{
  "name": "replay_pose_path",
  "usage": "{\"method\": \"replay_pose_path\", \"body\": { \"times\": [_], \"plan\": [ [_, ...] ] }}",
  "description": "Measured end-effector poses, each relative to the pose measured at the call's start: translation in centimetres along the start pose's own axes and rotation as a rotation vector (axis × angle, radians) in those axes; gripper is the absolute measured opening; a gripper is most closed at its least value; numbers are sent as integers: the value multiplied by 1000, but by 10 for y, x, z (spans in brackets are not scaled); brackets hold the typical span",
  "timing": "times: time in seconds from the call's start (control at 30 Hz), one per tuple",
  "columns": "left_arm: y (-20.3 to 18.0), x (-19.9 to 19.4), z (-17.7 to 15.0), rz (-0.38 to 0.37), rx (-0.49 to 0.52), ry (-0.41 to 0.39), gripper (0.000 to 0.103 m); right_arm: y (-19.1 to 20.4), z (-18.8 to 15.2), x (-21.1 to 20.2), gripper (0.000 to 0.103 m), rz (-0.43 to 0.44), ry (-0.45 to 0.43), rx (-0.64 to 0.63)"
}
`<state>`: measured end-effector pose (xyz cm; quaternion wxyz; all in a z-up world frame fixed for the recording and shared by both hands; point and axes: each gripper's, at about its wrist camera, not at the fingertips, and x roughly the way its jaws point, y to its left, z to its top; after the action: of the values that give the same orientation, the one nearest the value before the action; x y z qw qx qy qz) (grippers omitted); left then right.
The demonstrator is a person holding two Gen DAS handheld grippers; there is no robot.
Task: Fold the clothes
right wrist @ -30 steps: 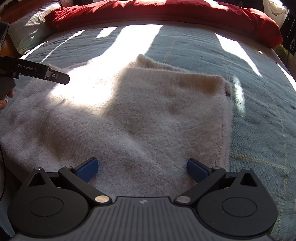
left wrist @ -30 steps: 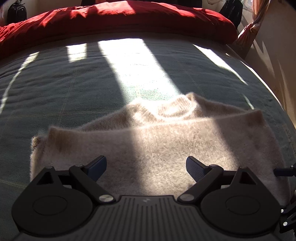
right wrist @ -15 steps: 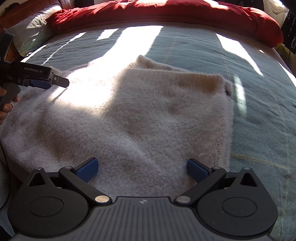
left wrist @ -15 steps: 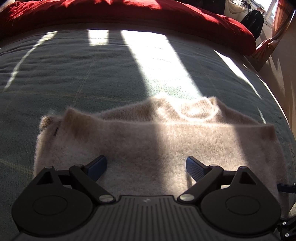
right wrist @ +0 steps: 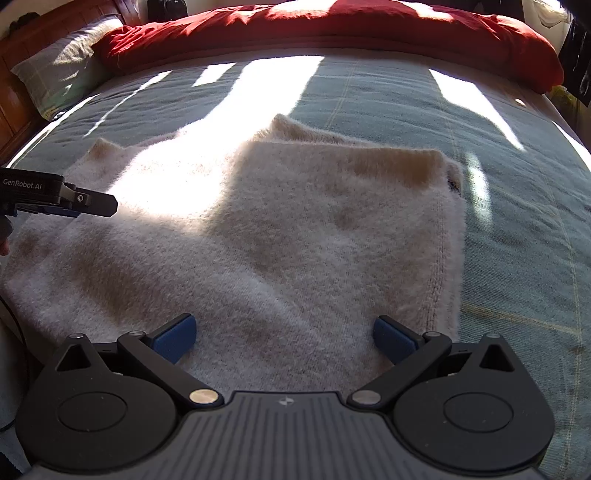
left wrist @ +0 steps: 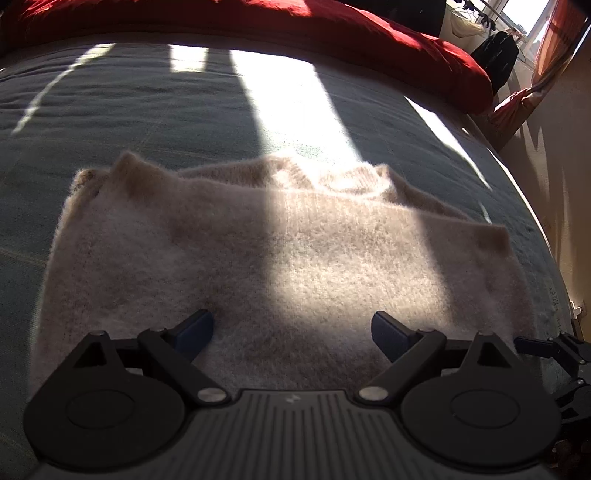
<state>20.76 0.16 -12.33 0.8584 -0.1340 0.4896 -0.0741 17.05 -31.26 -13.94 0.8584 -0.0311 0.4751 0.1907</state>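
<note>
Between the blue-padded fingers of both tools: nothing held.

Left gripper (left wrist: 292,328): black two-finger tool, fingers spread wide, poised over the near edge of the garment; whether the pads touch the pile cannot be told.

Right gripper (right wrist: 284,334): same make, fingers likewise spread wide and empty, over the near edge toward the stitched side seam (right wrist: 437,266).

Garment: cream fuzzy knit sweater (left wrist: 258,258), lying flat on the bed, partly folded. One panel is laid over the body with its top edge straight; the ribbed neckline (left wrist: 325,177) shows beyond that edge. The near hem lies directly beneath both tools.

Support: grey-green checked bedspread (right wrist: 406,99), crossed by hard bars of sunlight. Red duvet (right wrist: 332,29) bunched along the far side, well apart from the sweater. Grey pillow (right wrist: 62,81) at the far left corner.

Hazards, as judged:
- Thick, slippery pile: a shallow pinch may catch only the top layer, so the fold beneath would slide open on lifting.
- Unequal lift by the two tools would skew the straight folded edge.
- Soft bedspread: low-set fingers could gather it along with the hem.
- Glare and deep shadow obscure layer edges, so a misjudged pinch point is likely.
</note>
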Motion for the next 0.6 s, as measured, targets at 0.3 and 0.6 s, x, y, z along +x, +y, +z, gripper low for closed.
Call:
{"method": "replay_pose_path", "body": {
  "times": [0.3, 0.6],
  "plan": [
    [15, -4, -12, 41, -17, -2, 93, 2, 0, 0, 103, -11, -3, 9],
    [19, -2, -10, 15, -19, 10, 97, -1, 3, -12, 103, -3, -22, 64]
  ]
}}
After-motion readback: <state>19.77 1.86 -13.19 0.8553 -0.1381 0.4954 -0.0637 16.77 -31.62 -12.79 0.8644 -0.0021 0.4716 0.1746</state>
